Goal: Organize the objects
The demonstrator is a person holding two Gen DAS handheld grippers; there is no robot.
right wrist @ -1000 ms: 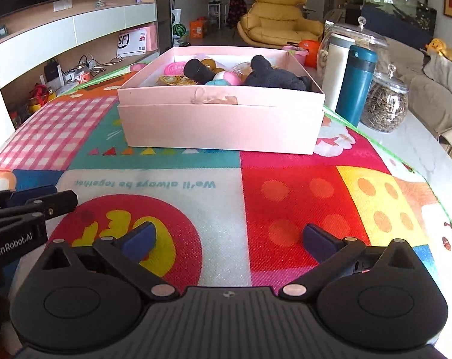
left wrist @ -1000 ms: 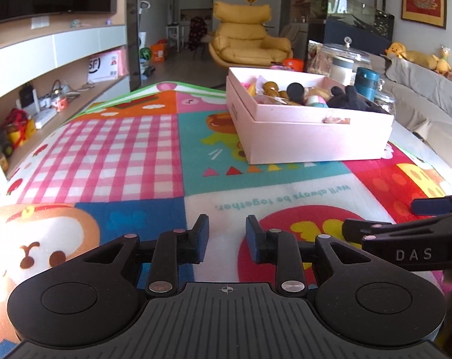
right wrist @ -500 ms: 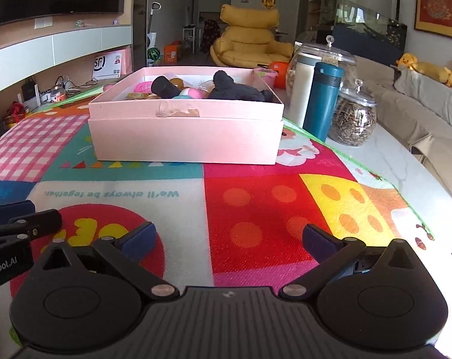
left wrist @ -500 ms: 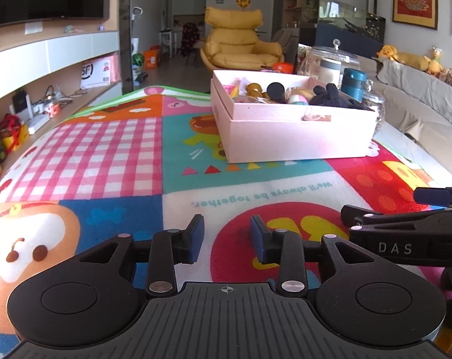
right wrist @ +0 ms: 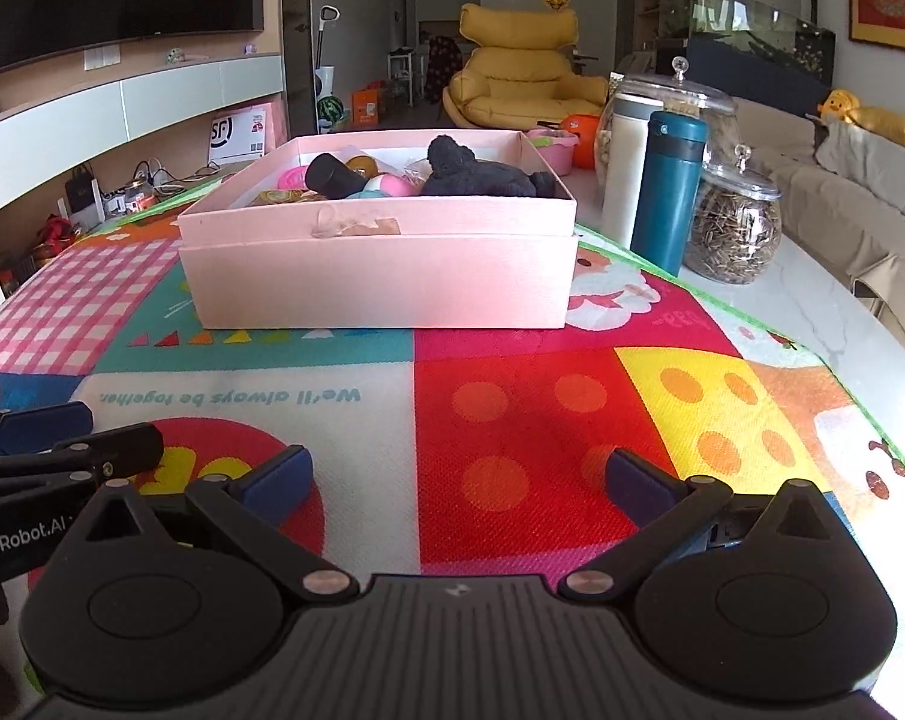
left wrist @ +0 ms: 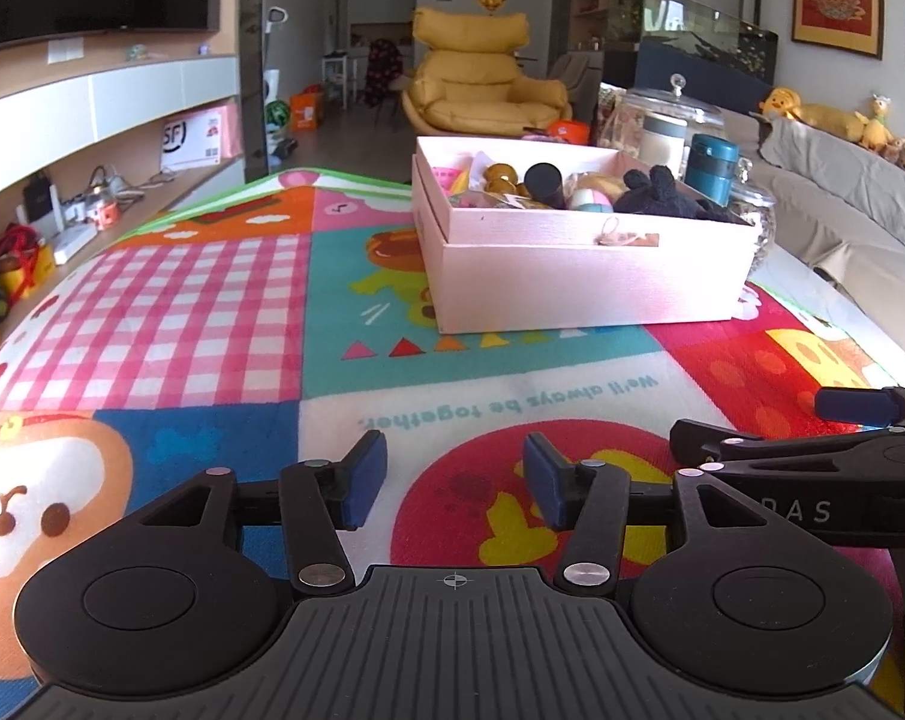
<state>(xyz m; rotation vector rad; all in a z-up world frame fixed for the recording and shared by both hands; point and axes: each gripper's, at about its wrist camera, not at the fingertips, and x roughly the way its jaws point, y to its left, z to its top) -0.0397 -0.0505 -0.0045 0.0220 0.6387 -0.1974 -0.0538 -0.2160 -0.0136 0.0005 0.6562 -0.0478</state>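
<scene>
Above the play mat [left wrist: 224, 324], the left gripper [left wrist: 455, 480] is opening empty and the right gripper [right wrist: 455, 480] is spread empty, both facing the pink box [right wrist: 380, 264], probably to unpack its toys.

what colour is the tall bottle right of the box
Teal bottle, seen best in the right wrist view.

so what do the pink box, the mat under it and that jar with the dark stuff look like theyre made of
Pink box: likely matte paperboard, with crisp folded edges and tape on its rim.
Mat: soft printed fabric or foam, judging by the fine woven-looking texture and no shine.
Jar: clear glass or hard plastic; see-through with bright glints, too close to call.
</scene>
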